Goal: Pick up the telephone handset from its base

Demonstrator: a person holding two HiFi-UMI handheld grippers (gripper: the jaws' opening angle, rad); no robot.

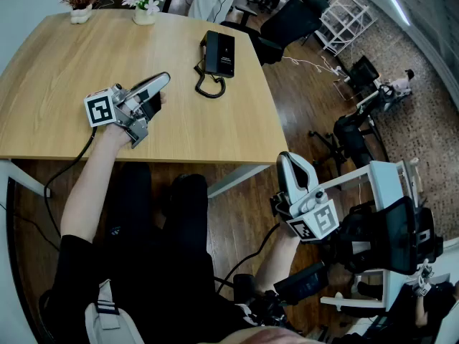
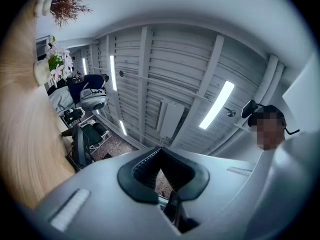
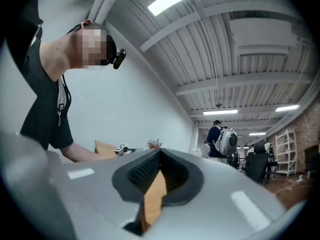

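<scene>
Head view: left tool (image 1: 162, 79), right tool (image 1: 287, 159) both closed, empty.

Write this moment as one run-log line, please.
phase: pre-reach | handset: on base, untouched | left gripper: shut, empty, over table | right gripper: shut, empty, off table

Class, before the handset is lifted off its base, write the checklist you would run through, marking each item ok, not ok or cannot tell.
1. The handset lies seated on the telephone base: ok.
2. The left hand-held gripper has its jaws apart for a grasp: not ok, shut.
3. The right hand-held gripper has its jaws apart: not ok, shut, and off the table.
4. Bare table between left hand-held gripper and handset: ok.
5. The coiled cord is free of snags: cannot tell.
</scene>
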